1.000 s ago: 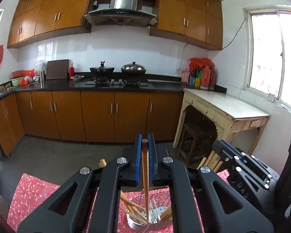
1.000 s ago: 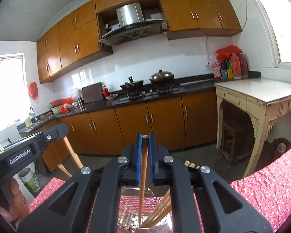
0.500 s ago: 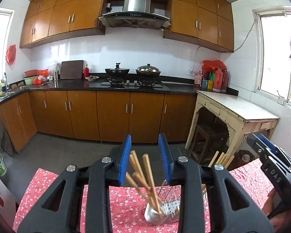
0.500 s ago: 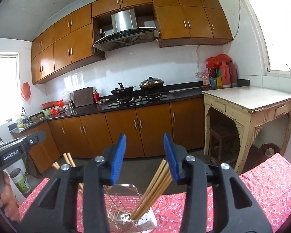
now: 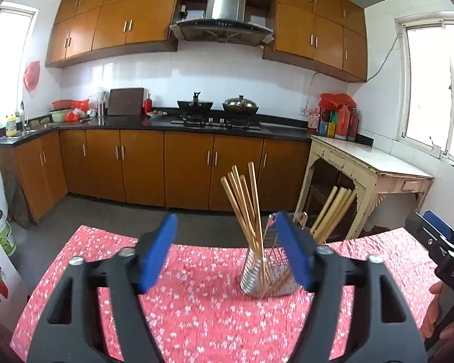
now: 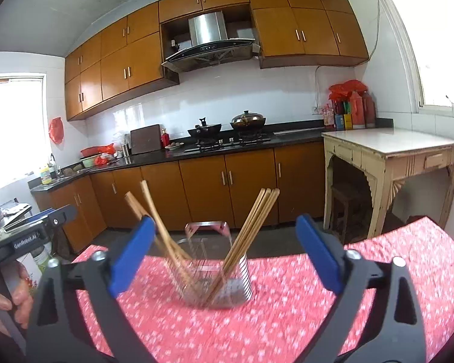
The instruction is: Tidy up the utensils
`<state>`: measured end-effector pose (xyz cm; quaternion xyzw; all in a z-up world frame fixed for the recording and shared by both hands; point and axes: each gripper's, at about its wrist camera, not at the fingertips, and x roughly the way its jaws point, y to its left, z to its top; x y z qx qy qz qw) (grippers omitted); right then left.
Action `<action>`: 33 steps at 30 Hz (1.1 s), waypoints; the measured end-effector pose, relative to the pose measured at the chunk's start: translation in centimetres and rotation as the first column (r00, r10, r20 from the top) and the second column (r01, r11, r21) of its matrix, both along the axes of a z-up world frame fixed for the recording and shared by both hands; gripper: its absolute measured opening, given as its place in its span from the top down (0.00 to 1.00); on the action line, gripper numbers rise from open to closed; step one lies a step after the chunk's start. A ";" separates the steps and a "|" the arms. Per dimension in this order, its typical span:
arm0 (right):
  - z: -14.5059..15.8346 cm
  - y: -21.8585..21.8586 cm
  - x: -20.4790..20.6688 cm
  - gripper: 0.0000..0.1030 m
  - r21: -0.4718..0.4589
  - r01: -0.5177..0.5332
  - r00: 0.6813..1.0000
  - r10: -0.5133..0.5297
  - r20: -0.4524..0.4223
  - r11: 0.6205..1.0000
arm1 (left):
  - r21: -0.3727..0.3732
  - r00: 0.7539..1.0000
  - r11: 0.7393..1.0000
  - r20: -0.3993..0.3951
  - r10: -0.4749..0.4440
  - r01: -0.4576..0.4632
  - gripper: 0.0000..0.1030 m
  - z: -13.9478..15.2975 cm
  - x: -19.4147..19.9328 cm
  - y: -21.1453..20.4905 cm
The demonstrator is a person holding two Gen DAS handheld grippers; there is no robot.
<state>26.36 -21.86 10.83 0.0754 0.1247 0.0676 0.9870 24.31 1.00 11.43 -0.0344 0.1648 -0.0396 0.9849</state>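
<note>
The wire utensil holder [image 5: 268,272] stands on the table with the red floral tablecloth [image 5: 196,311], toward its far edge and right of centre in the left wrist view. Two groups of wooden chopsticks are in it: one bundle [image 5: 245,205] leans toward the left side, the other bundle [image 5: 333,211] fans out toward the right edge.

The left gripper [image 5: 227,252] has its jaws spread wide and holds nothing; the holder shows between its blue pads. The right gripper [image 6: 227,254] is likewise spread and empty, with the holder [image 6: 218,278] centred between its pads [image 6: 133,254]. In that view the two bundles [image 6: 154,227] and [image 6: 251,230] cross outward in a V.

Judged step: retreat after placing chopsticks in the holder.

- Keep both sets of jaws fully spread while backing away, so no pad catches a protruding stick.
- Withdraw along the line of the fingers, up and toward the near edge, not sideways; a lateral knock may tip the light holder.
- Motion blur obscures the holder's base, so whether every stick is seated at the bottom cannot be confirmed.
</note>
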 end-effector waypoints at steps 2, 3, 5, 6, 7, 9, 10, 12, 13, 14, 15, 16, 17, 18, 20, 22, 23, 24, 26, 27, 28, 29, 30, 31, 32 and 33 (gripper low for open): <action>-0.9 0.3 -1.8 0.04 -0.007 0.003 1.000 -0.003 -0.005 1.000 | 0.008 1.000 1.000 0.016 -0.001 0.001 0.09 -0.7 -1.5 0.0; -1.2 0.5 -2.4 0.04 -0.012 0.008 1.000 -0.008 -0.010 1.000 | 0.010 1.000 1.000 0.024 0.001 -0.001 0.06 -1.1 -2.4 -0.1; -2.0 0.7 -3.6 0.04 -0.023 0.007 1.000 -0.007 -0.029 1.000 | 0.009 1.000 1.000 0.025 -0.009 0.008 0.02 -2.0 -3.9 -0.1; -2.7 0.9 -4.5 0.04 -0.032 0.019 0.999 -0.021 -0.041 0.999 | 0.010 1.000 1.000 0.022 -0.015 0.015 0.02 -2.3 -4.3 -0.2; -3.3 1.1 -5.1 0.04 -0.044 0.022 0.999 -0.024 -0.046 0.999 | 0.017 1.000 1.000 0.018 -0.016 0.015 0.02 -2.9 -4.9 -0.2; -4.2 1.7 -6.4 0.04 -0.073 0.035 0.998 -0.039 -0.049 0.997 | 0.031 1.000 1.000 0.014 -0.006 0.005 0.02 -3.7 -5.8 -0.2; -4.7 1.9 -7.1 0.04 -0.089 0.042 0.998 -0.046 -0.049 0.995 | 0.041 1.000 0.999 0.012 0.007 -0.007 0.02 -4.2 -6.3 -0.3; -5.6 2.3 -8.3 0.04 -0.108 0.051 0.997 -0.058 -0.059 0.993 | 0.056 1.000 0.998 0.013 0.022 -0.022 0.02 -5.1 -7.2 -0.1; -5.8 2.2 -8.5 0.04 -0.105 0.054 0.996 -0.061 -0.064 0.993 | 0.065 0.999 0.997 0.015 0.032 -0.033 0.02 -5.6 -7.7 -0.1; -6.1 2.3 -8.8 0.04 -0.106 0.052 0.996 -0.059 -0.068 0.993 | 0.071 0.999 0.997 0.016 0.037 -0.038 0.02 -5.9 -8.0 -0.1; -6.4 2.3 -9.2 0.04 -0.111 0.056 0.995 -0.065 -0.073 0.992 | 0.076 0.999 0.996 0.016 0.046 -0.047 0.02 -6.2 -8.5 0.0; -6.6 2.3 -9.6 0.04 -0.114 0.069 0.994 -0.078 -0.073 0.991 | 0.078 0.998 0.995 0.016 0.055 -0.056 0.02 -6.6 -8.8 0.0; -6.7 2.3 -9.9 0.04 -0.113 0.077 0.994 -0.085 -0.071 0.991 | 0.078 0.998 0.995 0.017 0.058 -0.060 0.02 -6.9 -9.3 0.2; -6.8 2.3 -10.0 0.04 -0.113 0.077 0.994 -0.085 -0.069 0.991 | 0.078 0.998 0.995 0.016 0.064 -0.065 0.02 -7.3 -9.7 0.3; -7.2 2.6 -10.7 0.04 -0.122 0.086 0.994 -0.094 -0.060 0.989 | 0.086 0.997 0.994 0.015 0.072 -0.073 0.02 -7.8 -10.4 0.2; -7.5 2.8 -11.3 0.04 -0.137 0.099 0.993 -0.106 -0.049 0.986 | 0.103 0.997 0.991 0.015 0.081 -0.082 0.02 -8.3 -10.7 -0.1; -7.5 2.8 -11.4 0.04 -0.139 0.101 0.993 -0.109 -0.046 0.985 | 0.111 0.996 0.990 0.011 0.085 -0.086 0.02 -8.5 -10.9 -0.2; -7.8 3.0 -11.7 0.04 -0.140 0.102 0.993 -0.109 -0.045 0.985 | 0.111 0.997 0.990 0.010 0.083 -0.083 0.02 -8.8 -11.2 -0.1; -8.4 3.3 -12.2 0.04 -0.140 0.095 0.994 -0.102 -0.046 0.986 | 0.107 0.997 0.991 0.003 0.081 -0.081 0.02 -9.2 -11.5 -0.1; -8.6 3.5 -12.4 0.04 -0.143 0.094 0.994 -0.101 -0.044 0.985 | 0.105 0.997 0.991 0.002 0.081 -0.081 0.02 -9.5 -11.7 0.0; -8.8 3.6 -12.6 0.04 -0.146 0.092 0.994 -0.099 -0.043 0.985 | 0.102 0.997 0.992 0.003 0.079 -0.079 0.02 -9.6 -11.9 0.0; -9.0 3.7 -12.8 0.04 -0.149 0.089 0.994 -0.096 -0.043 0.985 | 0.102 0.997 0.992 0.004 0.080 -0.080 0.02 -9.7 -12.0 0.0; -9.3 3.7 -13.0 0.04 -0.150 0.087 0.995 -0.095 -0.043 0.985 | 0.105 0.997 0.991 0.005 0.083 -0.083 0.02 -9.9 -12.2 0.0; -9.5 3.7 -13.2 0.04 -0.147 0.086 0.995 -0.094 -0.043 0.985 | 0.109 0.996 0.991 0.008 0.084 -0.084 0.02 -10.0 -12.3 0.0; -9.7 3.8 -13.3 0.04 -0.142 0.085 0.995 -0.092 -0.042 0.986 | 0.110 0.997 0.990 0.011 0.082 -0.083 0.02 -10.1 -12.5 0.0; -9.6 3.7 -13.3 0.04 -0.138 0.086 0.995 -0.092 -0.040 0.987 | 0.108 0.997 0.991 0.011 0.080 -0.081 0.02 -10.1 -12.6 -0.1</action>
